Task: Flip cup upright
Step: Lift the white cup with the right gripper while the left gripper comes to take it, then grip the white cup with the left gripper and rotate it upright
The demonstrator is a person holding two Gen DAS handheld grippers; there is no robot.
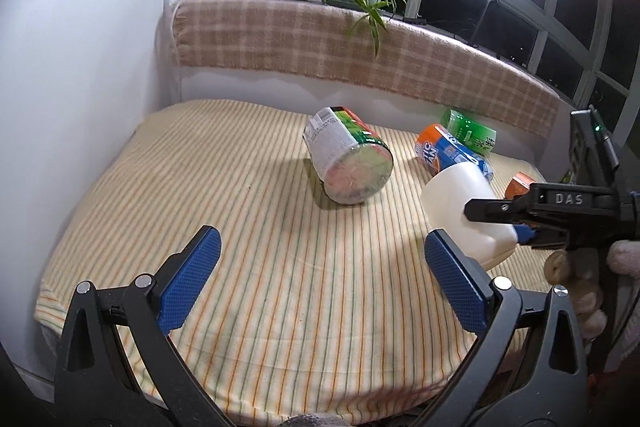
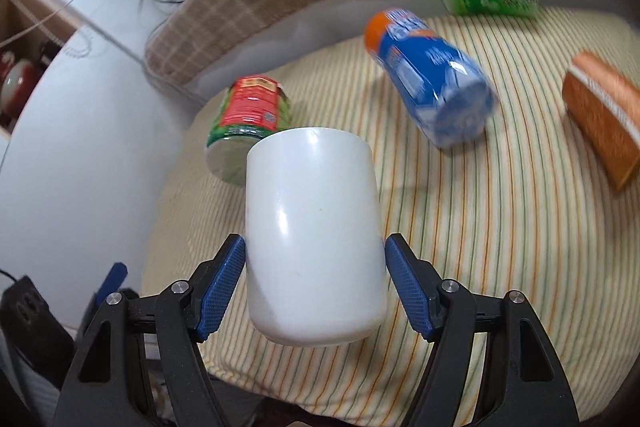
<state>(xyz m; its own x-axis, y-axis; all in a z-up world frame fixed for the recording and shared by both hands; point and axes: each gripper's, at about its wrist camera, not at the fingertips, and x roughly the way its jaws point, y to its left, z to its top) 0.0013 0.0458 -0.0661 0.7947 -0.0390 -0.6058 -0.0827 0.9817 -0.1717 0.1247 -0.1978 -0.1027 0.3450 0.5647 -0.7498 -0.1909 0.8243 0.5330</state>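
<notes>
While the left gripper (image 1: 320, 287) hangs with jaws apart, holding nothing, above the striped bed (image 1: 240, 247), a noodle tub (image 1: 346, 157) lies tipped mid-bed; right gripper (image 2: 316, 291) jaws are clamped on the white cup (image 2: 314, 235), tilted, lifted near the right side.

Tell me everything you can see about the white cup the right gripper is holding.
The white cup is plain, glossy and smooth, ceramic or plastic by its look, with rounded edges and no handle in view. The right gripper clamps it between its blue pads, one on each side of the wall. In the left wrist view the cup is lifted off the striped cloth, tilted. Which end is the mouth cannot be told.
</notes>
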